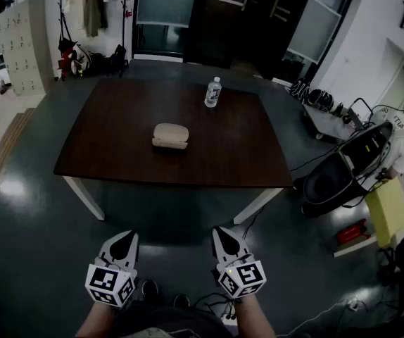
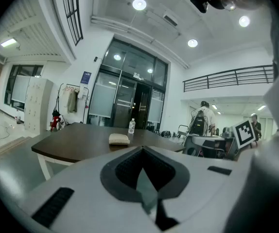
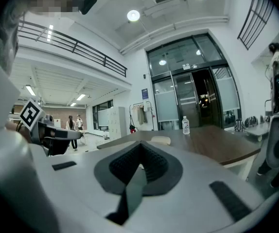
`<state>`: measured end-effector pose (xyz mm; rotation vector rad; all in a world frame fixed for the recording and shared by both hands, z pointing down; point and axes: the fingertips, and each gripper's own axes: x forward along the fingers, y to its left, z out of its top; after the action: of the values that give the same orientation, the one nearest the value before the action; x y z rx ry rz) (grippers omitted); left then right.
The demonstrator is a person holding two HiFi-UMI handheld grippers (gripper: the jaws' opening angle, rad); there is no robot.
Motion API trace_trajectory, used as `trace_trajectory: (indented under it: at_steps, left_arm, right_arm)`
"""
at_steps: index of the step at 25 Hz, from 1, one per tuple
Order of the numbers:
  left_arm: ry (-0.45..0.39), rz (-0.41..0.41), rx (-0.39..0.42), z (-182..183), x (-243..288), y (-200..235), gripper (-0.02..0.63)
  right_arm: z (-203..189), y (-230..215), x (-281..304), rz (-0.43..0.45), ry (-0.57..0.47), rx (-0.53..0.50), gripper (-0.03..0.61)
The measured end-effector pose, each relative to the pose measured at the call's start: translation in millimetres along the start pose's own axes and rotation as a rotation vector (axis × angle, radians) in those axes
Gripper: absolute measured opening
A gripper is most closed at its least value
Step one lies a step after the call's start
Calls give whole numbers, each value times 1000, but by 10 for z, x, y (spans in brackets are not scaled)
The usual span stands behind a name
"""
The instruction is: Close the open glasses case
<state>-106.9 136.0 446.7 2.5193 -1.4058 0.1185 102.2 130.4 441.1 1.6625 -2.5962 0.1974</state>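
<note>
A beige glasses case (image 1: 170, 136) lies near the middle of the dark wooden table (image 1: 117, 146), its lid looking slightly ajar. It shows small and far off in the left gripper view (image 2: 119, 139) and the right gripper view (image 3: 160, 140). Both grippers hang low over the floor, well short of the table's near edge. The left gripper (image 1: 124, 239) and the right gripper (image 1: 224, 236) are shut, with nothing held. In their own views the left gripper (image 2: 142, 148) and the right gripper (image 3: 140, 144) each have their jaws meeting in a point.
A water bottle (image 1: 213, 92) stands at the table's far edge. A black cart (image 1: 343, 171) and a person (image 1: 402, 139) are to the right, with a red object (image 1: 353, 232) on the floor. A coat rack (image 1: 93, 5) and lockers (image 1: 26, 44) stand at the back left.
</note>
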Motion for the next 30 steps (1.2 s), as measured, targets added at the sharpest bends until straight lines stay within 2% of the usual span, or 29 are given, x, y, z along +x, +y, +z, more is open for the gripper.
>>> trace_trajectory:
  at_steps: [18, 25, 30]
  left_arm:
    - [8, -40, 22, 78, 152, 117, 7]
    - [6, -45, 26, 95, 213, 344, 6]
    - [23, -69, 27, 83, 198, 566, 8]
  right_arm:
    - [-35, -64, 95, -57, -2, 26, -11]
    - [-27, -47, 275, -86, -22, 43, -11]
    - [-68, 18, 393, -146, -32, 88, -11]
